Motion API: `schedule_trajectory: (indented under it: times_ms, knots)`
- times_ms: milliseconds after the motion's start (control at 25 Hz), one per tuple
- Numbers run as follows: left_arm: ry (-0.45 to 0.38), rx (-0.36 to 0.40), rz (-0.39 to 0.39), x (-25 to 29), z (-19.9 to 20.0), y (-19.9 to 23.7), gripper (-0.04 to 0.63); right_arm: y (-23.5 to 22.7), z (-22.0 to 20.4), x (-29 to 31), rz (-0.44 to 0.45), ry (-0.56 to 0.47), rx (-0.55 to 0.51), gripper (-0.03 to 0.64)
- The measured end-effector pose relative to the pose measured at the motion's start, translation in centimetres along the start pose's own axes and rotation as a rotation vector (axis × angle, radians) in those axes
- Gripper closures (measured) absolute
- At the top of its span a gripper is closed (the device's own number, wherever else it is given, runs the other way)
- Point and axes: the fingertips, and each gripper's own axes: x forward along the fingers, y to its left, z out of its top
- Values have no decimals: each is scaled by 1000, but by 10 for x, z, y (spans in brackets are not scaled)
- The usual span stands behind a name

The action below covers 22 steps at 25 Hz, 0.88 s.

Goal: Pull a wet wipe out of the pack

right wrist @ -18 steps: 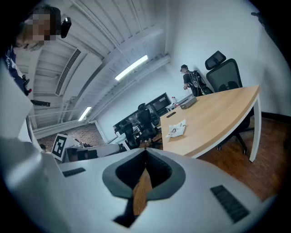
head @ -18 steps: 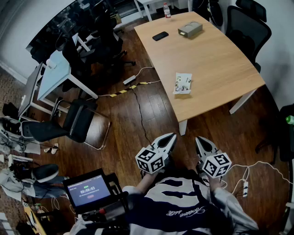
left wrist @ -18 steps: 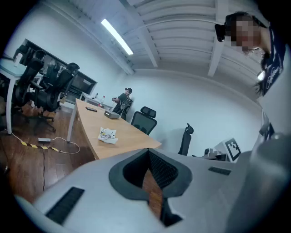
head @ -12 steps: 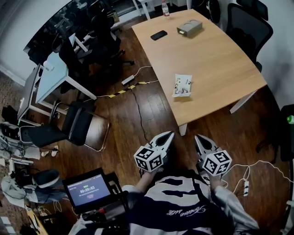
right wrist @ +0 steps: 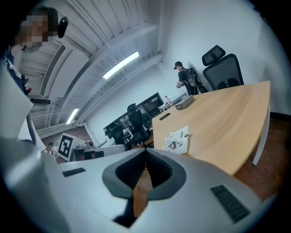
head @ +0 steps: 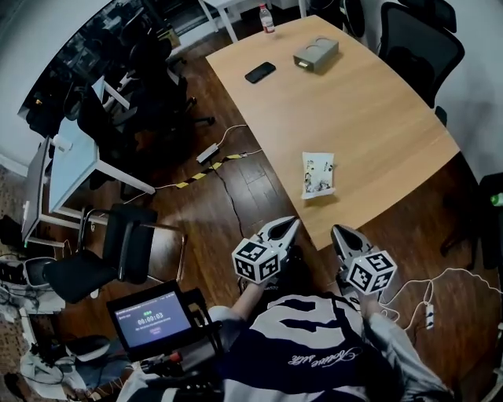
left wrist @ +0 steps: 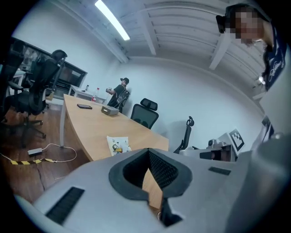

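The wet wipe pack, white with a printed picture, lies flat on the wooden table close to its near edge. It also shows in the left gripper view and in the right gripper view. My left gripper is held in front of my body, just short of the table's edge, with its jaws shut and nothing in them. My right gripper hangs beside it, also shut and empty. Both point toward the pack, which lies a short way ahead of their tips.
A black phone, a grey box and a bottle sit at the table's far end. Office chairs stand on the right, a folding chair on the left. A cable runs over the floor. A person stands far off.
The table and the pack have come nearer to both grippers as I stepped forward. The grippers keep their place before my body, still shut.
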Motion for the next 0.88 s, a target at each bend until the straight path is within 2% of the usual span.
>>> schedule_trajectory:
  times_ms: [200,400,680,800,880]
  knots:
    - [80,-8,-93,23,11,44,592,0,15,41,-78,-7,24,609]
    - [185,-11,-142,52,-2,77,592,-9,21,60,-157,-7,28,591]
    - [283,5,-192,88,-24,89,592,-21,9,53,-243,31,55,571]
    - [307,34,-189,110,-22,96,592,-24,9,54,-255,41,63,555]
    - [350,94,-182,121,-29,97,592,-26,8,52,-262,55,70,552]
